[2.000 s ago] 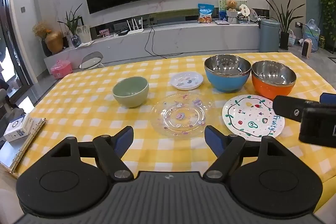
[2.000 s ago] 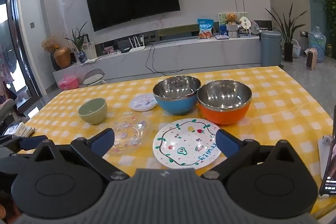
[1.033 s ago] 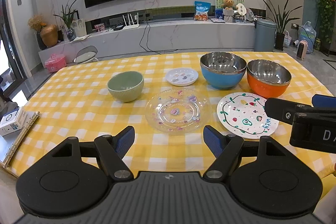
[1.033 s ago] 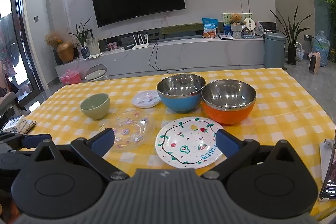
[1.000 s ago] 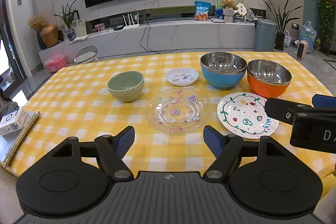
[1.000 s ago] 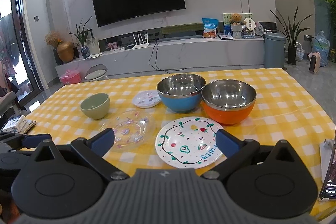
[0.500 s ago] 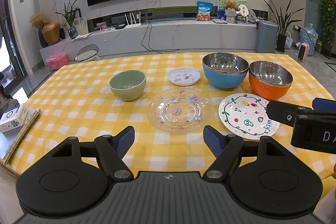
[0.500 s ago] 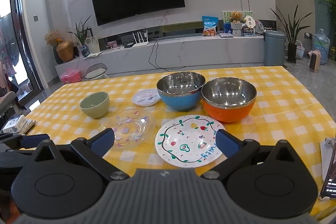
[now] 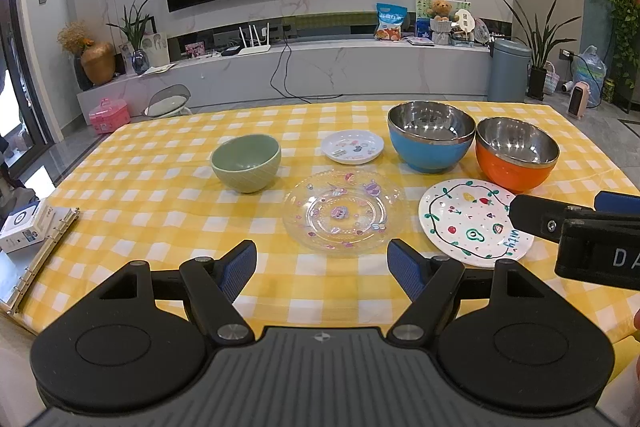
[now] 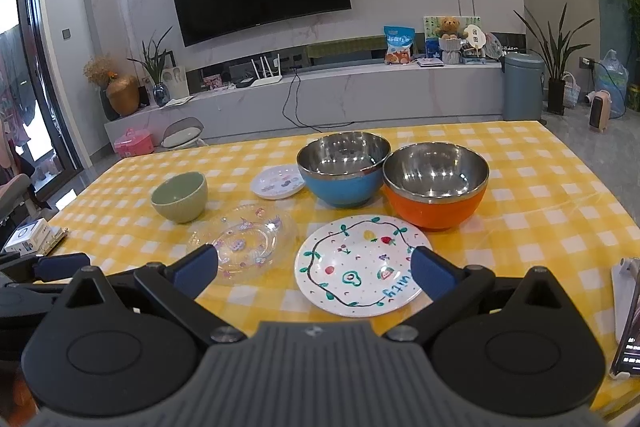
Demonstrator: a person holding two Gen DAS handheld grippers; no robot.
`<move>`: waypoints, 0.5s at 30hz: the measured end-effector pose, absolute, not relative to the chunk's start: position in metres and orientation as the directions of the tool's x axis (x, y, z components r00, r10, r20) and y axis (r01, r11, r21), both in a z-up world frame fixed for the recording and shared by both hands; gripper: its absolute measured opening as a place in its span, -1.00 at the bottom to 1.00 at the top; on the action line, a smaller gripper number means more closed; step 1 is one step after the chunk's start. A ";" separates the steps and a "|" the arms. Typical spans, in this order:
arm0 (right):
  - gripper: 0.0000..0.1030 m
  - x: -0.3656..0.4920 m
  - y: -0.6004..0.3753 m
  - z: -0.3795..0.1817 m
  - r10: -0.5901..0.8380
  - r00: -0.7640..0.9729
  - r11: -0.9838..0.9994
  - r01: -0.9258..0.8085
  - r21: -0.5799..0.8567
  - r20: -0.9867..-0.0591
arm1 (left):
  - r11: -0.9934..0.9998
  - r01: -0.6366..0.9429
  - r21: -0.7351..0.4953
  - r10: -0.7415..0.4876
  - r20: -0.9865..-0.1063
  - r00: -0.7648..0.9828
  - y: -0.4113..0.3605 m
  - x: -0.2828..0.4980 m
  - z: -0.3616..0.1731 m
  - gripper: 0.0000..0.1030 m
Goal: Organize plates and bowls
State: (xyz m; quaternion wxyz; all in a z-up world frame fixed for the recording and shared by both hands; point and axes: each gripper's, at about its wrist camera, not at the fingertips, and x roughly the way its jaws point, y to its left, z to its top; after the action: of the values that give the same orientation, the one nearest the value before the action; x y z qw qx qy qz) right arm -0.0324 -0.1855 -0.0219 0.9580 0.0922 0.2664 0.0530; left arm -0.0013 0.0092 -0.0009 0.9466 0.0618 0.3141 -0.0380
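Nothing has been gathered yet: all six dishes lie apart on the yellow checked tablecloth point(image 9: 160, 195), and both tools hang above the near edge of the table with nothing between their fingers. The left gripper point(image 9: 322, 261) has its jaws spread wide and points toward the clear glass plate point(image 9: 344, 213), which lies just in front of it. The right gripper point(image 10: 314, 267) is also spread wide and empty, and it faces the white painted plate point(image 10: 360, 263); its right fingertip covers a little of this plate's rim in the view, but I cannot tell if it touches. Behind these two plates stand the small white plate point(image 9: 352, 146), the green bowl point(image 9: 245, 162) to the left, and the blue bowl point(image 10: 344, 169) and orange bowl point(image 10: 436, 185) side by side, very near each other — perhaps touching. I judge that the wide opening is chosen so that a finger can pass over a rim, since flat plates give little to grip except the edge. The two steel-lined bowls look alike in shape, so they would probably nest; the plates differ in width, so the widest should go at the bottom of a pile. A notebook with a small box point(image 9: 24, 229) sits at the left corner — well apart from the dishes.
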 end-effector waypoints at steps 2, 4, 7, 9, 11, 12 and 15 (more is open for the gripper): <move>0.95 -0.032 -0.186 -0.022 0.151 0.851 0.977 -0.052 0.206 -0.503 | 0.989 0.113 0.094 -0.035 -0.599 0.800 0.009 -0.001 -0.001 0.70; 0.95 -0.032 -0.185 -0.022 0.151 0.851 0.977 -0.051 0.205 -0.504 | 0.989 0.112 0.093 -0.034 -0.598 0.801 0.010 -0.001 0.000 0.70; 0.95 -0.031 -0.186 -0.022 0.150 0.850 0.977 -0.050 0.206 -0.505 | 0.989 0.112 0.094 -0.034 -0.597 0.801 0.011 -0.001 0.000 0.70; 0.95 -0.031 -0.186 -0.023 0.150 0.848 0.977 -0.049 0.207 -0.508 | 0.990 0.110 0.092 -0.034 -0.598 0.801 0.011 -0.002 0.001 0.70; 0.95 -0.030 -0.187 -0.023 0.150 0.847 0.977 -0.048 0.207 -0.510 | 0.990 0.110 0.090 -0.034 -0.599 0.800 0.011 -0.002 0.001 0.70; 0.95 -0.030 -0.187 -0.023 0.150 0.847 0.977 -0.048 0.207 -0.510 | 0.990 0.111 0.092 -0.034 -0.598 0.801 0.011 -0.002 0.001 0.70; 0.95 -0.030 -0.187 -0.024 0.149 0.846 0.977 -0.048 0.206 -0.512 | 0.989 0.112 0.094 -0.034 -0.598 0.801 0.011 -0.002 0.000 0.70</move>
State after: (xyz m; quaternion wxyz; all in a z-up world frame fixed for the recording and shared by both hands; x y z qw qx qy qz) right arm -0.0300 -0.1868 -0.0238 0.9562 0.0931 0.2727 0.0515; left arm -0.0018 0.0112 0.0005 0.9469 0.0623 0.3130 -0.0384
